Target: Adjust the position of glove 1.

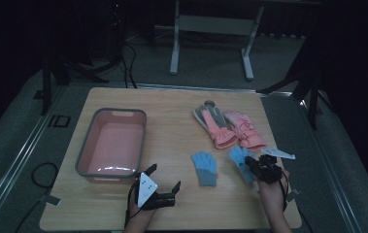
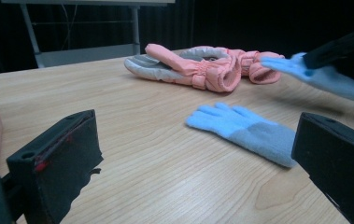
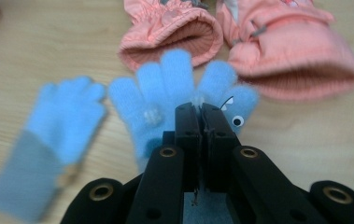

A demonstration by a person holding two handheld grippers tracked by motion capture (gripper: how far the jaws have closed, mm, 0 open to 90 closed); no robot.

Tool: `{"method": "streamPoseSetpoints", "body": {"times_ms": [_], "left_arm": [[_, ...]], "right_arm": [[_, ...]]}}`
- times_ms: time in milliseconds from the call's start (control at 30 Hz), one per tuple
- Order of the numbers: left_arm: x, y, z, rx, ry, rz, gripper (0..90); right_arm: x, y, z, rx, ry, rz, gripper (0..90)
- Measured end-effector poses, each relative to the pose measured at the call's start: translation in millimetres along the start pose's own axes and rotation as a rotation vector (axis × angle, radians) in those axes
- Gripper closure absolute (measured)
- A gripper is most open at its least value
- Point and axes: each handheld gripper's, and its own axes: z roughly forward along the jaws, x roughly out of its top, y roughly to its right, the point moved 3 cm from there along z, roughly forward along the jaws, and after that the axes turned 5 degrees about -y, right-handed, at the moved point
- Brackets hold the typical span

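- Your right gripper [image 3: 201, 109] is clamping its jaws on a blue glove [image 3: 174, 88], pinching the knit near the palm; the jaws are standing almost together with the fabric between them.
- The glove is hanging off the table in the left gripper view [image 2: 326, 74], fingers pointing away from your hand, so the grip is carrying its weight rather than dragging it.
- In the high view that gripper [image 1: 261, 167] is sitting at the near right of the table [image 1: 172, 141], with the glove [image 1: 241, 159] spreading out ahead of it.
- Your right hand [image 1: 271, 187] is coming in from the bottom edge, with the gripper pointing forward and angled down toward the tabletop.
- The second blue glove [image 1: 204, 167] is lying flat just left of the held one, apart from it, cuff toward you. It is likely waiting its turn.
- Two pink gloves [image 1: 227, 127] are lying side by side farther back, cuffs toward the blue pair, touching each other.
- Your left gripper [image 1: 164, 182] is standing released, jaws wide apart and holding nothing; in its own view the flat blue glove [image 2: 244, 133] is showing between the jaws, well ahead of them.
- Your left hand [image 1: 140, 213] is resting low at the near edge, with the gripper level.
- A pink bin [image 1: 112, 145] is sitting at the left, just beyond the left gripper; judging from the layout, it is the probable place for the gloves.
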Motion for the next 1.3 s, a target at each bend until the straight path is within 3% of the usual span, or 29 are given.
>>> {"method": "streamPoseSetpoints", "body": {"times_ms": [33,133,167,200,233,367,533,667,867,933,967,1000,1033,1100,1133,1167,1200,1233,1300], "left_arm": [[0.0,-0.1,0.0,0.001,0.000,0.000,1.4],[0.1,0.0,0.2,-0.002,-0.002,0.000,1.4],[0.1,0.0,0.2,-0.002,-0.002,0.000,1.4],[0.1,0.0,0.2,-0.002,-0.002,0.000,1.4],[0.2,0.8,0.6,-0.005,0.001,0.001,1.4],[0.0,0.8,0.0,-0.003,0.004,0.001,1.4],[0.0,1.1,0.0,-0.004,0.002,0.003,1.4],[0.1,0.7,0.3,-0.011,0.000,-0.001,1.4],[0.1,1.4,0.7,-0.015,0.000,0.003,1.4],[0.2,1.5,0.9,-0.019,0.000,0.003,1.4],[0.2,1.5,0.9,-0.019,0.000,0.003,1.4],[0.3,1.7,1.0,-0.021,-0.001,0.009,1.4],[0.3,1.8,1.0,-0.022,0.000,0.010,1.4],[0.3,1.8,1.0,-0.019,0.000,0.008,1.4],[0.3,1.7,1.0,-0.019,0.000,0.008,1.4],[0.3,1.7,1.0,-0.019,0.000,0.008,1.4],[0.2,1.6,0.9,-0.018,0.000,0.004,1.4],[0.2,1.6,0.9,-0.019,0.001,0.003,1.4],[0.2,1.7,0.8,-0.019,0.002,0.003,1.4]], "right_arm": [[-3.0,-2.0,-3.9,-0.006,0.015,0.038,86.8],[-8.2,-1.0,-10.3,-0.075,0.029,0.088,86.7],[-8.2,-1.0,-10.3,-0.075,0.029,0.088,86.7],[-9.2,0.1,-10.7,-0.072,0.033,0.114,86.7],[-14.2,-0.1,-8.6,-0.056,0.036,0.177,86.6],[-27.3,0.3,-0.6,-0.082,0.060,0.267,86.6],[-35.7,3.3,10.0,-0.120,0.064,0.304,86.0],[-43.4,4.9,23.7,-0.141,0.021,0.289,82.5],[-35.1,6.8,16.7,-0.134,0.017,0.219,70.8],[-28.1,9.2,10.3,-0.109,0.003,0.156,68.1],[-28.1,9.2,10.3,-0.109,0.003,0.156,68.1],[-24.8,11.2,6.7,-0.109,-0.003,0.123,67.2],[-18.1,13.8,0.5,-0.063,-0.019,0.025,66.3],[-15.9,14.4,-2.4,0.003,-0.014,-0.041,66.3],[-16.2,15.1,-2.3,0.012,-0.019,-0.083,66.3],[-16.2,15.1,-2.3,0.012,-0.019,-0.083,66.3],[-17.0,15.4,-1.5,0.025,-0.033,-0.125,66.1],[-18.5,16.8,0.1,0.074,-0.045,-0.205,64.7],[-18.9,18.6,-0.3,0.105,-0.051,-0.286,63.9]]}}
